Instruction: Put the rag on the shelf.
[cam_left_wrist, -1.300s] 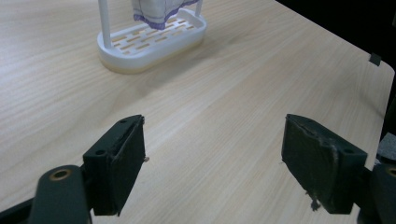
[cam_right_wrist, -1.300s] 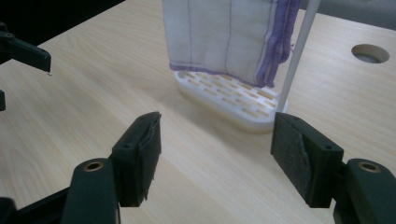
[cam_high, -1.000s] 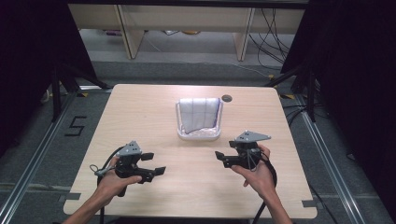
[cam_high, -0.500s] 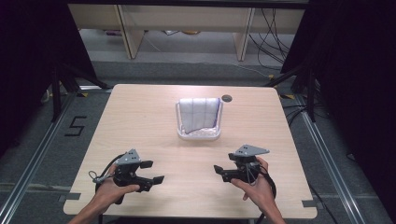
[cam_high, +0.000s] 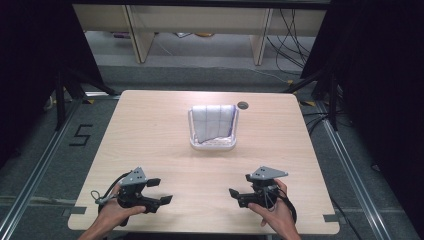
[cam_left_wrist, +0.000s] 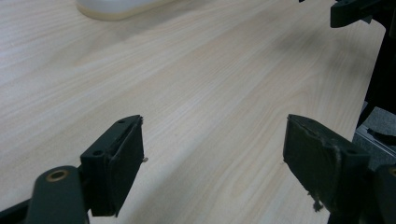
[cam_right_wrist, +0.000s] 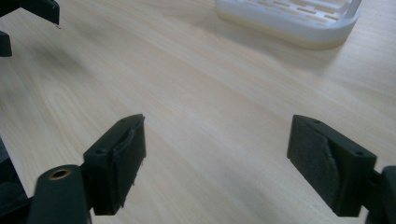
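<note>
Cloth (cam_high: 214, 122), white with a faint purple grid, lies folded in a white slotted plastic basket (cam_high: 212, 145) mid-table. Nearer the person than the basket, the left gripper (cam_high: 157, 190) and right gripper (cam_high: 239, 187) hover low over pale woodgrain table (cam_high: 150, 135), jaws wide apart and empty, the right's having just been opening. Judging by this, no grasp is underway; next comes a forward reach to the cloth's soft edge.

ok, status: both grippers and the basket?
Left gripper open, empty. Right gripper open, empty, jaws just widened. White basket with folded cloth mid-table, untouched. Nothing in the way.
</note>
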